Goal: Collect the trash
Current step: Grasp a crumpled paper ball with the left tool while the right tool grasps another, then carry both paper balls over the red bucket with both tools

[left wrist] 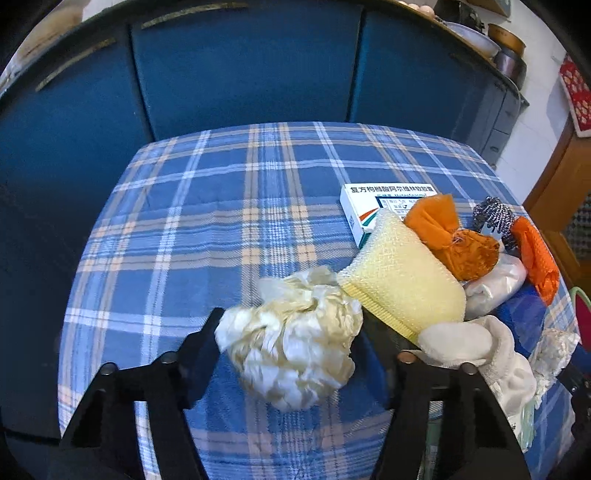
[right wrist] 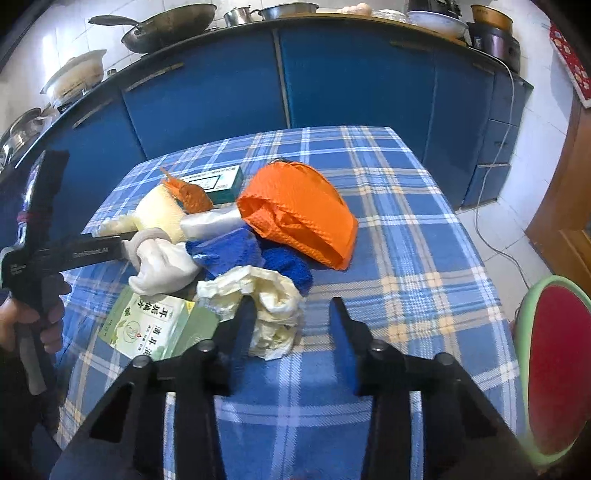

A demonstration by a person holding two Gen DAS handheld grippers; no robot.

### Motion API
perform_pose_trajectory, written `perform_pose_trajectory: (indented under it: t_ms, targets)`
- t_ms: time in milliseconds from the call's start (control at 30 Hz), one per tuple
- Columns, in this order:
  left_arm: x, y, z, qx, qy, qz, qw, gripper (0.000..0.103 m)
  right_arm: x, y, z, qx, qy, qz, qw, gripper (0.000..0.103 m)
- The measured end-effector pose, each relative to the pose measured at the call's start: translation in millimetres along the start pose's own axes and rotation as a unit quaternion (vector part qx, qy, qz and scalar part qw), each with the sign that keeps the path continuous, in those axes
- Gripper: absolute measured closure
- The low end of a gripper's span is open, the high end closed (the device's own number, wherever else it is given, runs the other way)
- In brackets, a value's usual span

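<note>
A pile of trash lies on the blue plaid tablecloth (left wrist: 207, 236). In the left wrist view my left gripper (left wrist: 290, 343) is open around a crumpled cream plastic wad (left wrist: 291, 343); the wad sits between the fingers, touching them. Beside it lie a yellow sponge (left wrist: 402, 284), a white medicine box (left wrist: 373, 206), orange cloths (left wrist: 454, 240), steel wool (left wrist: 493, 218) and a white sock (left wrist: 491, 354). In the right wrist view my right gripper (right wrist: 291, 321) is open, with a crumpled cream wad (right wrist: 269, 306) by its left finger. An orange mesh cloth (right wrist: 303, 214), blue cloth (right wrist: 236, 251) and green box (right wrist: 155, 328) lie near.
Blue cabinets (right wrist: 332, 74) stand behind the table, with pans and bowls on the counter (right wrist: 170, 22). A red stool with green rim (right wrist: 554, 365) stands at the table's right. The left gripper's body (right wrist: 74, 254) and the hand holding it show at the left of the right wrist view.
</note>
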State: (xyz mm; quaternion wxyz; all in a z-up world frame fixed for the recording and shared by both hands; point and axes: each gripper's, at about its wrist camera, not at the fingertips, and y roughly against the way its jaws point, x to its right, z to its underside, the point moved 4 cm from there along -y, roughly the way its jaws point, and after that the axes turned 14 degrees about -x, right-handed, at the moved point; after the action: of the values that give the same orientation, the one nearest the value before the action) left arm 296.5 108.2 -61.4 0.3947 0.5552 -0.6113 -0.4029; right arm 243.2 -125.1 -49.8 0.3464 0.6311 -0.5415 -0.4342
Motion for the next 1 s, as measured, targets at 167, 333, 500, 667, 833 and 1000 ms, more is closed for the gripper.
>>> perform_pose_trajectory:
  t_ms: [167,333,500,667,833,1000]
  targets:
    - [-1,3,1,0.006,0.003,0.008,0.9999,0.051,-5,-6,0,-0.016,-0.001,-0.026,1.0,0.071]
    - [-4,10,7,0.008,0.011,0.009,0.9999,0.052,-13,-3,1,-0.008,0.015,-0.024,1.0,0.084]
    - [-6,28,16,0.02,0.018,0.014,0.9996,0.052,-14,5,4,-0.002,0.015,-0.033,0.999,0.09]
    - [-2,46,27,0.029,0.02,0.017,0.9992,0.052,-15,18,10,0.011,0.015,-0.04,0.999,0.092]
    - [4,61,38,0.039,0.016,0.021,0.9989,0.052,-13,31,16,0.022,0.013,-0.047,0.999,0.093]
    - [15,84,49,0.056,0.01,0.03,0.9979,0.052,-8,47,23,0.037,0.009,-0.052,0.998,0.093]
